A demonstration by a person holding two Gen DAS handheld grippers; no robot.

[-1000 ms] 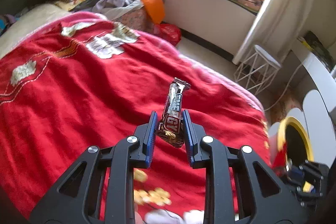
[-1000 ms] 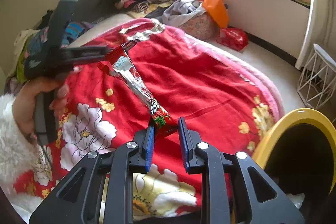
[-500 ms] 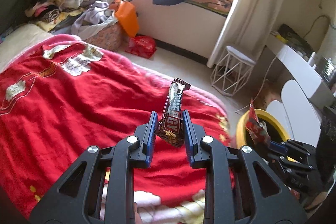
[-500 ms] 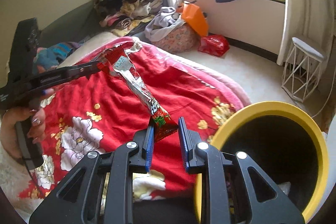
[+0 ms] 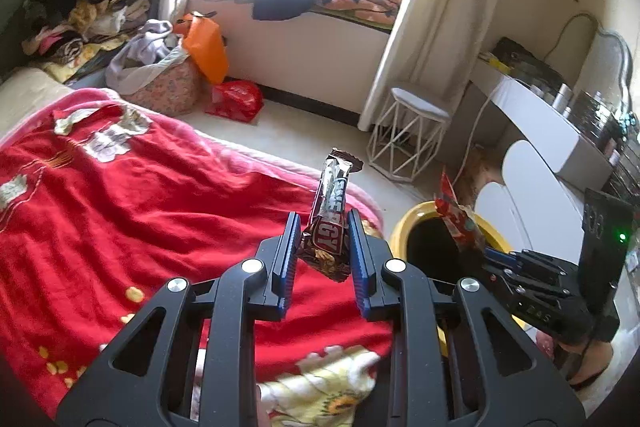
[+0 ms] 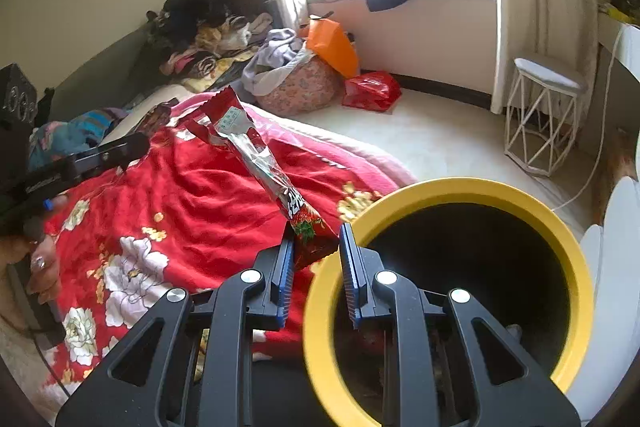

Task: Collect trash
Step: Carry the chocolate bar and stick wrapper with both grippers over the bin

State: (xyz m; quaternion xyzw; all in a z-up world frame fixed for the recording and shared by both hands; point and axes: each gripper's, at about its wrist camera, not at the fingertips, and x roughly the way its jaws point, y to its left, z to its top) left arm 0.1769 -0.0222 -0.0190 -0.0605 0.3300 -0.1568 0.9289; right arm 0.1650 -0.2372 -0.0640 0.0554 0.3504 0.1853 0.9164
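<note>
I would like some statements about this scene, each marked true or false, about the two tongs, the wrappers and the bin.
1. The left tongs grip a brown energy bar wrapper. True.
2. The right tongs are empty. False: they pinch a long red snack wrapper by its lower end.
3. The bin has a yellow rim and a dark inside. True.
4. The bin stands on the red blanket. False: it stands beside the bed's edge.
5. The white wire stool lies tipped over. False: it stands upright near the curtain.
</note>
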